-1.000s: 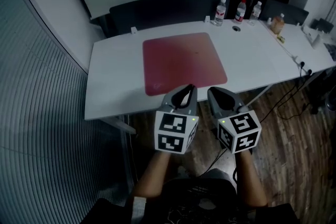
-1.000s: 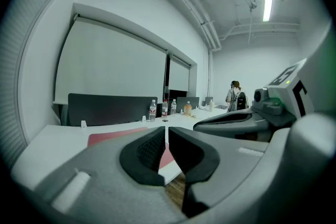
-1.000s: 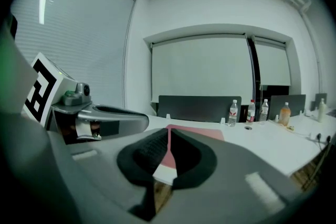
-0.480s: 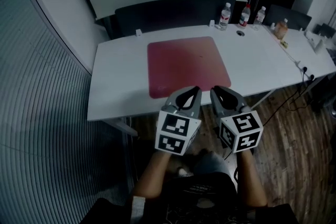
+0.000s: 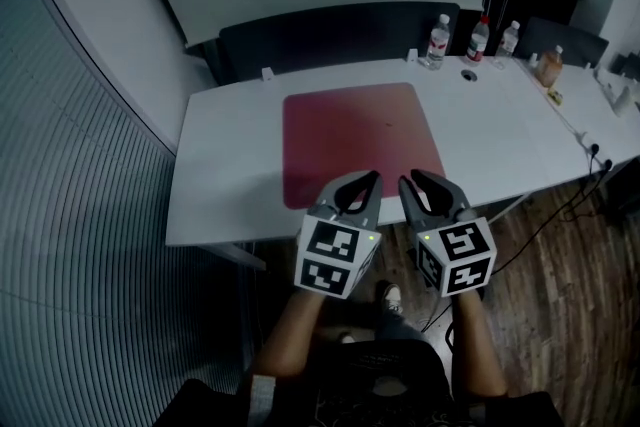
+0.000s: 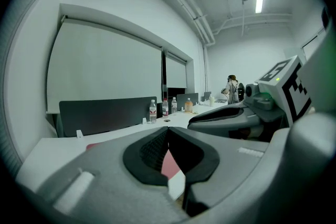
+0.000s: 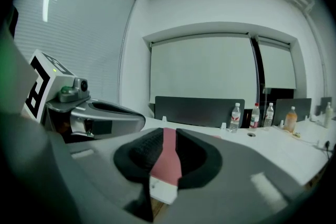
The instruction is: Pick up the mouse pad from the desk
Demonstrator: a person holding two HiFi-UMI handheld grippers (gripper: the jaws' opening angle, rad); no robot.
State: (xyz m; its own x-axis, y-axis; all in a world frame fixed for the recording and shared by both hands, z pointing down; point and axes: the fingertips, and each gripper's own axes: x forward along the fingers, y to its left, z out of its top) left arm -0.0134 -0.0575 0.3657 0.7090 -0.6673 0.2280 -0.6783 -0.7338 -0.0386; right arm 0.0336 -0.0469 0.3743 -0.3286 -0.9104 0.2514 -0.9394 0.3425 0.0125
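Dark red and square with rounded corners, the flat mouse pad [image 5: 360, 140] lies on the long white desk [image 5: 225, 180], roughly in the middle of its near half and close to the front edge. Nothing rests on it and neither tool touches it.

The person stands at that front edge, a grey two-jaw gripper in each hand, both aimed across the desk and tipped slightly down. The left gripper [image 5: 370, 181] has its jaws pressed together at the tips, with nothing caught between them. The right gripper [image 5: 414, 179], just beside it, has its jaws a narrow slit apart; they have just been opening. In the right gripper view, that slit shows a strip of the pad [image 7: 169, 160] farther off, so nothing is gripped.

Along the far edge of the desk stand three clear plastic water bottles [image 5: 438, 40], with an orange-filled bottle [image 5: 548, 65] off to their right. A dark grey partition panel [image 5: 330, 30] runs behind the desk, and brown wooden floorboards [image 5: 560, 305] show beneath it.
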